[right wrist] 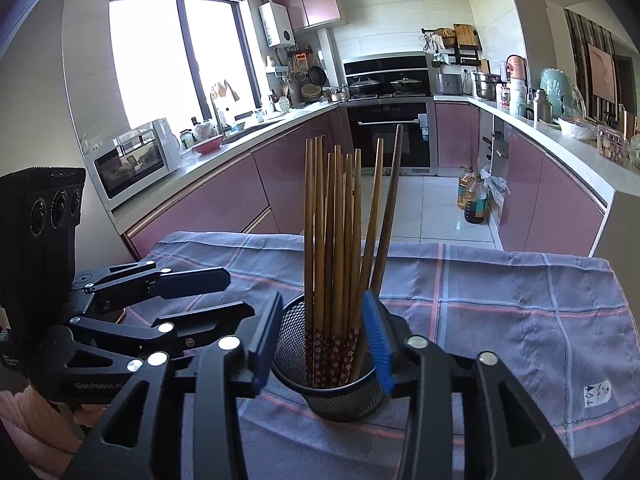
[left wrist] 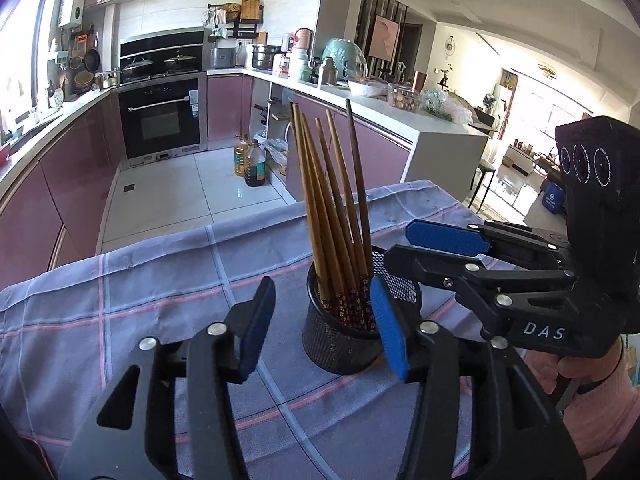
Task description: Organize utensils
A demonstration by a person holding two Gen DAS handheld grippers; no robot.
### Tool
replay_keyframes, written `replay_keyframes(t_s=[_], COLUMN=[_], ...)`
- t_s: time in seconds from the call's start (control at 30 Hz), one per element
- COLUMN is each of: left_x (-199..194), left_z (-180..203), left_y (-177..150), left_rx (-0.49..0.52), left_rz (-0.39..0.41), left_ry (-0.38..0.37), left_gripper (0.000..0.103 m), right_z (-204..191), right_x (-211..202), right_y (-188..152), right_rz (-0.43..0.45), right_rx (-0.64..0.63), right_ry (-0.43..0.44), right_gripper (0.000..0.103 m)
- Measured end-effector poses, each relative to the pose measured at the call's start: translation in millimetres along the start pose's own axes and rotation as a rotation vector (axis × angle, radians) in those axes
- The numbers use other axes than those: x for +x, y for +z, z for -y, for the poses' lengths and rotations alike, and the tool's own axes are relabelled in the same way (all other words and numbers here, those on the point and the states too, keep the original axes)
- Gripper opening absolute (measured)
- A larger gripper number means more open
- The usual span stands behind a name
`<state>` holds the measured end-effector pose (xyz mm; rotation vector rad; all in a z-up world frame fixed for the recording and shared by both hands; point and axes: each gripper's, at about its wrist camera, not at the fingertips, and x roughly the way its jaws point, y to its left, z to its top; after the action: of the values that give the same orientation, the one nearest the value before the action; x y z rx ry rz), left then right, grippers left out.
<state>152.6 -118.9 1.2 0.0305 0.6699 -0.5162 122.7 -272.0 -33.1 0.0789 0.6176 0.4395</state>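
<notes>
A black mesh cup (left wrist: pixel 340 340) stands upright on a blue plaid cloth (left wrist: pixel 140 300), with several wooden chopsticks (left wrist: pixel 332 200) in it, tips up. My left gripper (left wrist: pixel 324 332) is open and empty, its blue pads on either side of the cup's near edge. My right gripper (left wrist: pixel 408 268) comes in from the right beside the cup. In the right wrist view the cup (right wrist: pixel 340 380) with the chopsticks (right wrist: pixel 336 232) sits between the open jaws of my right gripper (right wrist: pixel 324 340). I cannot tell whether the pads touch the cup. My left gripper (right wrist: pixel 240 292) shows at the left.
The cloth (right wrist: pixel 500 312) covers a table whose far edge drops to the tiled kitchen floor. Pink cabinets, an oven (right wrist: pixel 388 136) and oil bottles (left wrist: pixel 250 160) stand beyond. A microwave (right wrist: pixel 136 160) sits on the left counter.
</notes>
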Motion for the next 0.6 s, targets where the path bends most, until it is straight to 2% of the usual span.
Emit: replay_keyframes(t_s=[0.07,0.1,0.13,0.2,0.3,0.37,0.43,0.6], left_x=[-8,-12,-16,-24,-37,-46,-54,-75], left_z=[-4,-5,-7,-10,-16,-19,-20,-24], left_y=[-9,-12,-16,-24,-34,-40,-45,-59], left_rx=[-0.008,-0.014,-0.018,-0.026,-0.049,-0.066,-0.08,-0.125], left_rz=[0.016,0.027,0.038,0.062,0.111,0.145,0.178,0.252], left_ry=[0.02,0.043,0.064,0.104,0.167,0.206,0.237,0.282], left_gripper=[0.06,0.067,0.07,0.083,0.097,0.098,0.098,0.097], right_z=[-2,-3,-4,-5,-12,-18,-23,-38], right_x=[-4,-6,-8,-11,-16,-18,-19,-28], right_y=[-6,-9,-12,-16,-24,-28,-33,-42], right_rz=[0.012,0.017,0.023,0.041,0.071,0.091,0.108,0.179], right_rx=[0.006,0.01,0.015,0.024,0.009,-0.004,-0.014,-0.036], right_ry=[-0.008,-0.009,-0.009,-0.015,-0.032,-0.043,-0.045,-0.072], right_gripper=[0.053,0.055,0.062,0.072,0.084,0.088,0.096,0.096])
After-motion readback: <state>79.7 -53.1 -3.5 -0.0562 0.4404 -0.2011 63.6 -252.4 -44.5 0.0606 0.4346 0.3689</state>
